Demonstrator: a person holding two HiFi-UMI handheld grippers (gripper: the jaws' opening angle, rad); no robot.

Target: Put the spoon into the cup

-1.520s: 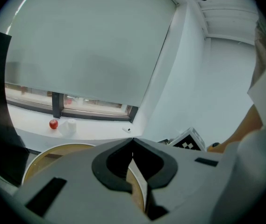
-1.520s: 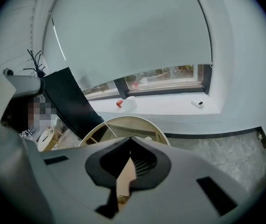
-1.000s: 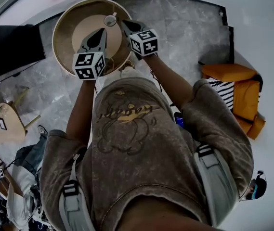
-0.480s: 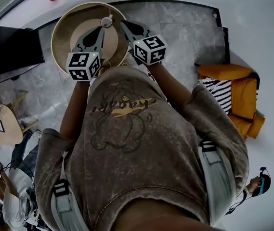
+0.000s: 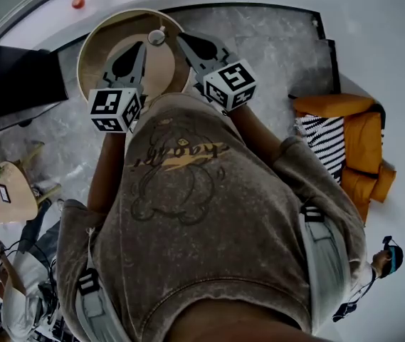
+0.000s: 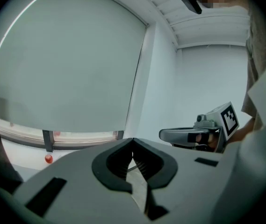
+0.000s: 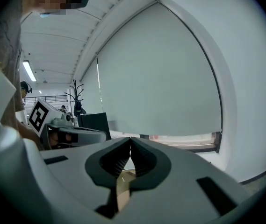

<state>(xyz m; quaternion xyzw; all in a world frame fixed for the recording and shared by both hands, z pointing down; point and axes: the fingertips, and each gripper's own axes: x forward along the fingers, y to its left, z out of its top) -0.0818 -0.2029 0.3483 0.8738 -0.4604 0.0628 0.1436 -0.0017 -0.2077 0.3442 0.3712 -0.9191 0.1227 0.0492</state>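
1. The left gripper point(image 6: 133, 141) has its jaws closed tip to tip. Nothing shows clamped between the dark pads.
2. The right gripper point(image 7: 131, 139) is likewise closed, pads meeting at the tip, with nothing held.
3. In the head view the left gripper point(image 5: 144, 45) and right gripper point(image 5: 181, 38) are held side by side in front of the person's chest. Both point away from the body, and their tips lean toward each other.
4. Each gripper view shows the other gripper alongside, with its marker cube.
5. The cup point(image 5: 158, 37) stands on the round table point(image 5: 92, 45). From above it appears just between the two gripper tips; whether either tip touches it cannot be told.
6. The spoon is too small to make out; whether it is in the cup cannot be told.
7. A small red ball point(image 5: 78, 3) lies on the white ledge beyond the table, also seen from the left gripper point(image 6: 48, 158).
8. An orange armchair point(image 5: 344, 107) with a striped cushion point(image 5: 323, 137) stands well off to the person's right.
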